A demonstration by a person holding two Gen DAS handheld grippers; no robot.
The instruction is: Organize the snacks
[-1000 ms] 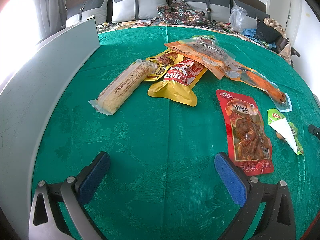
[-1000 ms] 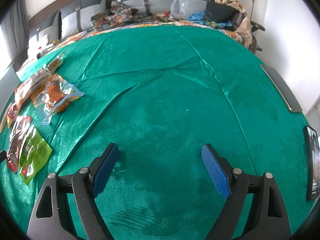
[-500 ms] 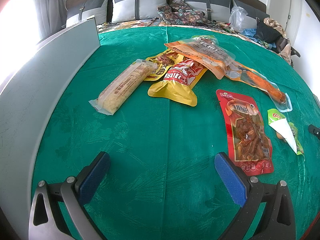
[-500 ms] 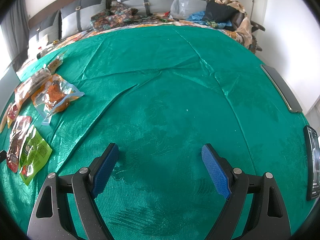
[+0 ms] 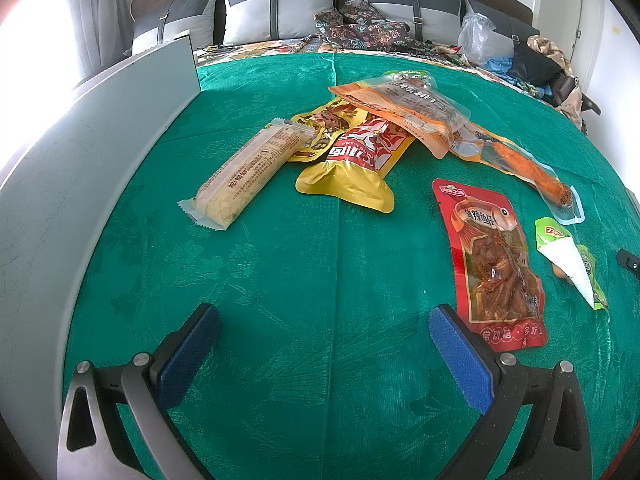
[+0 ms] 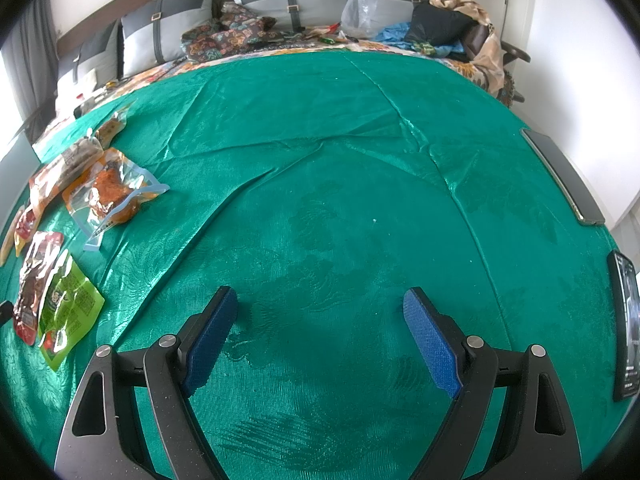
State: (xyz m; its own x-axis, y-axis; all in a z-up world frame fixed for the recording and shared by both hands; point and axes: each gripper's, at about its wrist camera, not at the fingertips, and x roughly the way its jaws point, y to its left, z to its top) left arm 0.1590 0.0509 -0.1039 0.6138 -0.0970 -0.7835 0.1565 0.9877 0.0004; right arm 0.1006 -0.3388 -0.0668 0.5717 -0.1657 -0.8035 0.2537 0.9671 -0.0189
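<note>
- Left gripper [image 5: 324, 344]: fingers spread wide, nothing between them, over bare green patterned cloth [image 5: 320, 264] on the bench.
- Right gripper [image 6: 320, 332]: fingers also spread, empty, over a bare stretch of the same cloth; its view shows no snack nearby.
- Snacks all lie fwd of the left gripper, from 11 to 2 o'clock in left wrist view.
- Closest: red flat pouch w/ fish picture [image 5: 490, 264], at approx 1–2 o'clock, its near end just beside the right-hand finger [image 5: 460, 364]. Long axis runs near-to-far, roughly along the gripper's line of sight.
- Beside it at 2–3 o'clock: small green packet w/ white corner [image 5: 576, 264].
- At 11 o'clock, farther off: long pale cracker-type bar in clear wrap [image 5: 248, 172], long axis diagonal, near-left to far-right.
- At 12 o'clock, farther: yellow-and-red foil pouch [image 5: 356, 168], its far end under an orange-and-clear bag [image 5: 404, 108]; a long clear pack w/ orange contents [image 5: 516, 160] trails away to 1 o'clock.
- From the right gripper the same pile sits at 9–10 o'clock, well apart; the green packet [image 6: 68, 308] and red pouch [image 6: 34, 280] lie nearest it.
- Judgement: left hand is much nearer to every snack; the red pouch is the likely first pick, needing a small shift right and fwd. Flat film on cloth could slide instead of lifting.
- Grey upright panel [image 5: 80, 168] borders the left edge; cannot tell if it's part of a container.
</note>
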